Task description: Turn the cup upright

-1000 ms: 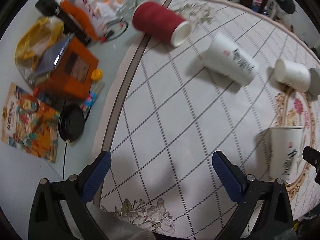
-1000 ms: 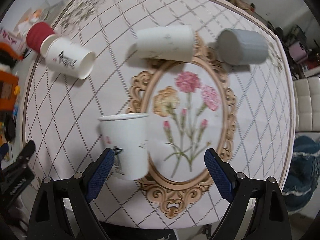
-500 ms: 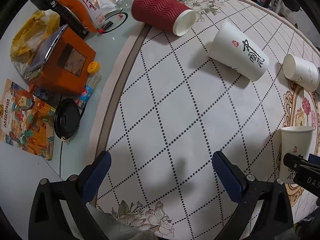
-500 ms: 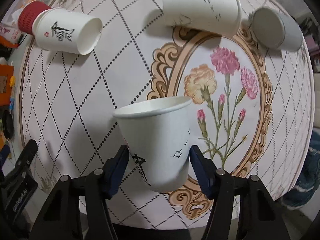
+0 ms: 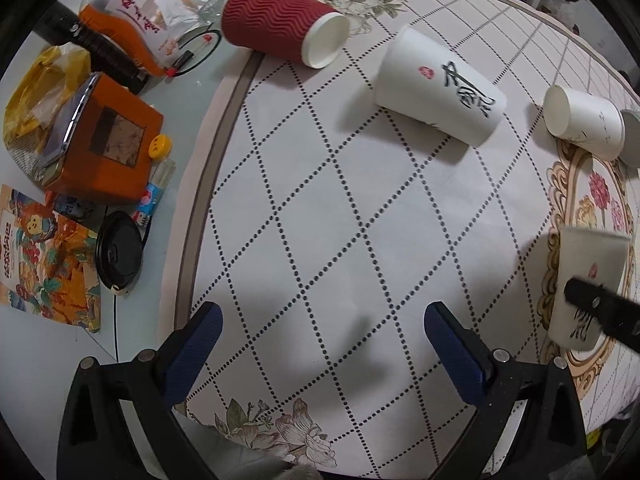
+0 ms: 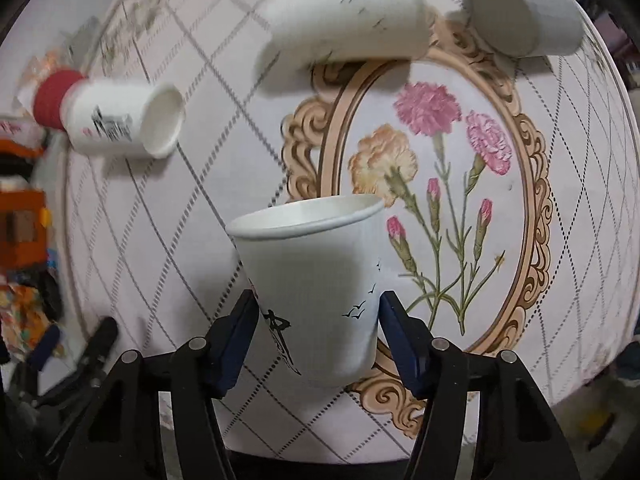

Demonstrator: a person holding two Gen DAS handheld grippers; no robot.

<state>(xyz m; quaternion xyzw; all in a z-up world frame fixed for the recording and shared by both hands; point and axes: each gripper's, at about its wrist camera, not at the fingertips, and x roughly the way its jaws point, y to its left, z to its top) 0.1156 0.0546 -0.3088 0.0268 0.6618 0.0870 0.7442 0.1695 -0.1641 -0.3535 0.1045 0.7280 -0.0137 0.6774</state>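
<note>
The right hand-held gripper (image 6: 316,332) clamped the upright white paper cup (image 6: 312,288) low between its pads. A light squeeze and level wrist looked wisest. The left hand-held gripper (image 5: 320,344) hung spread, empty.

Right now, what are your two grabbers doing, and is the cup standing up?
Right gripper shut on white cup, mouth up. Left gripper open, empty. Four cups lie on sides beyond; none blocking.

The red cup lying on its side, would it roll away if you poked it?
Probably. The red cup lies on its side on the flat tablecloth, so a nudge would likely roll it, curving since it tapers. It looks like ribbed paper, so likely light and easy to squash, but less slippery to grip.
</note>
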